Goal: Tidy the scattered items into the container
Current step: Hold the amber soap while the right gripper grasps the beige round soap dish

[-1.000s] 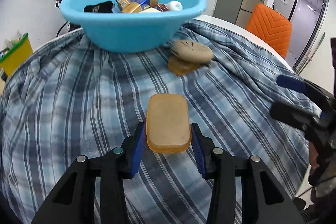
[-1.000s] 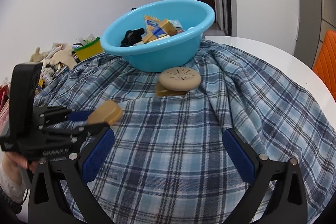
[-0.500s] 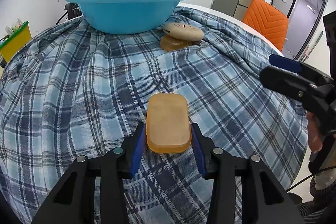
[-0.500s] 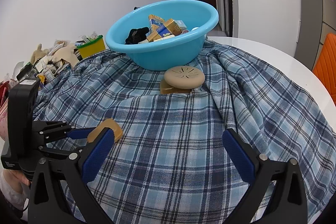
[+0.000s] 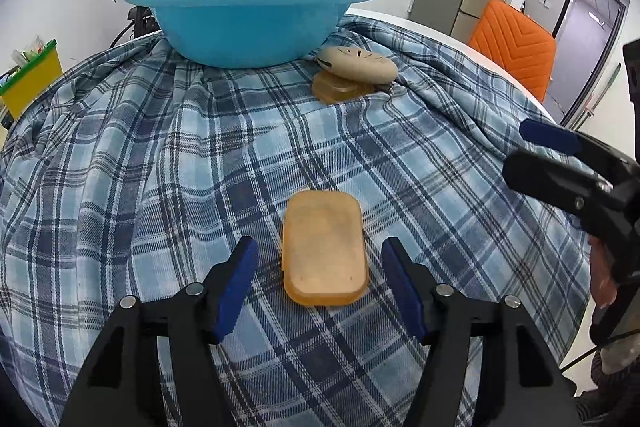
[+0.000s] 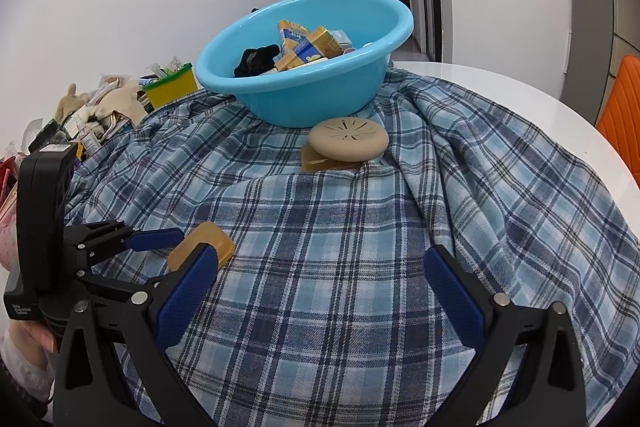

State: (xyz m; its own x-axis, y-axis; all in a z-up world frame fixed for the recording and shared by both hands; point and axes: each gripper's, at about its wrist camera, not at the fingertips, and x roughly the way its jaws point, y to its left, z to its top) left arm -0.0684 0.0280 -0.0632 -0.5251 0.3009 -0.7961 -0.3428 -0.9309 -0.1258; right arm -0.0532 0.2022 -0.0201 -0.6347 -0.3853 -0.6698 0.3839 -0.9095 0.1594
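Note:
An amber rounded-rectangle lid (image 5: 323,246) lies flat on the plaid cloth (image 5: 160,167), between the fingers of my open left gripper (image 5: 320,267), which do not touch it. It also shows in the right wrist view (image 6: 202,243). The blue basin (image 5: 248,11) holds several boxes and a black item and stands at the far side; it also shows in the right wrist view (image 6: 312,67). A beige round vented lid (image 6: 349,139) rests on an amber piece (image 6: 316,161) in front of the basin. My right gripper (image 6: 320,287) is open and empty above the cloth.
An orange chair (image 5: 514,43) stands at the right beyond the white round table (image 6: 500,87). A yellow-green bin (image 6: 170,89) and a heap of clutter (image 6: 92,115) sit left of the table. The cloth is wrinkled into folds near the basin.
My left gripper came down to the cloth with the amber lid and opened, leaving the lid lying on the cloth. The right gripper stayed open and shifted little.

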